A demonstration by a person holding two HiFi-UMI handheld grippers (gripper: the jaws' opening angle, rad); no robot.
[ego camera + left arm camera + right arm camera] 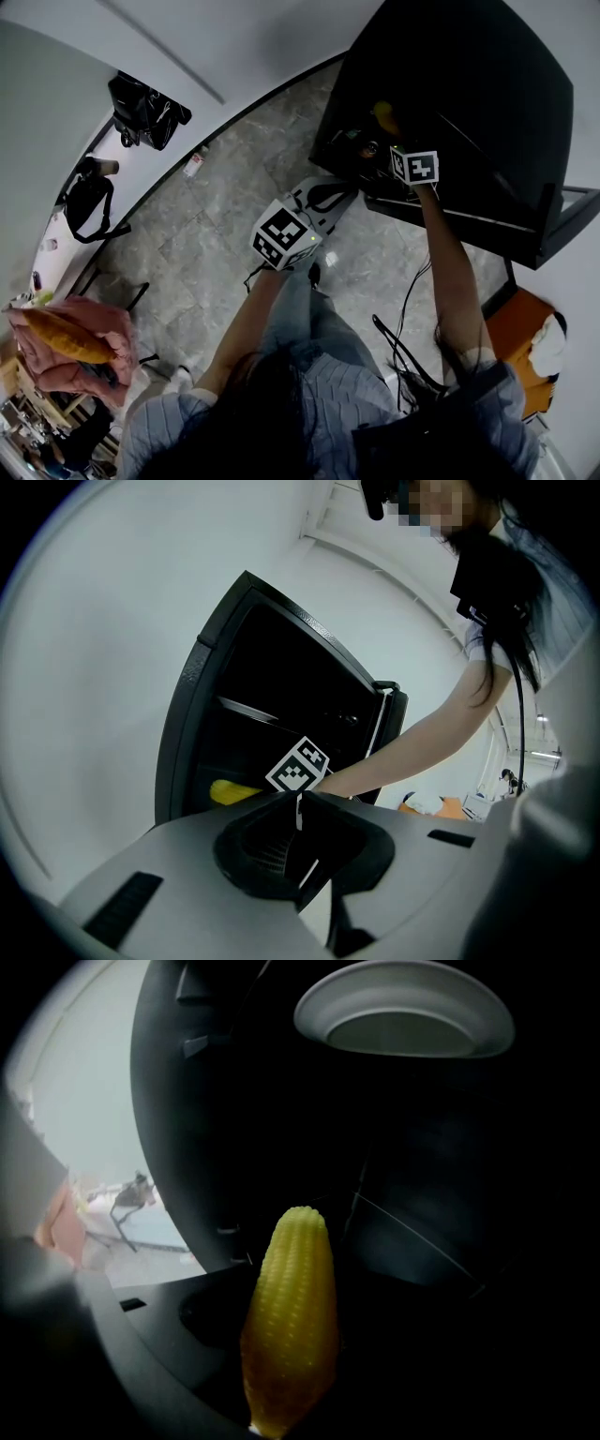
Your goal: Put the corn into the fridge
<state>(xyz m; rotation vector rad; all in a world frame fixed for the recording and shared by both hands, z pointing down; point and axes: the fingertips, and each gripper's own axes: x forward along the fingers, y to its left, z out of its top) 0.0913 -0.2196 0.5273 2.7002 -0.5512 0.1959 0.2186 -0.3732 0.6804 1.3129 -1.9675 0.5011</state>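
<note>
A yellow corn cob (289,1321) stands upright in my right gripper (291,1354), which is shut on its lower part; the jaws are mostly lost in the dark. In the head view the right gripper (398,141) reaches into the open black fridge (487,103), and the corn (384,116) shows just inside it. From the left gripper view the corn (232,791) lies low in the fridge (202,686), beside the right gripper's marker cube (300,766). My left gripper (334,194) hangs outside the fridge, in front of its lower edge. Its jaws (300,850) are shut with nothing in them.
A white bowl (405,1018) sits high inside the fridge, above the corn. The fridge door (562,220) stands open at the right. On the stone floor lie black bags (145,111), a small bottle (193,165), a pink cloth (89,349) and an orange object (520,337).
</note>
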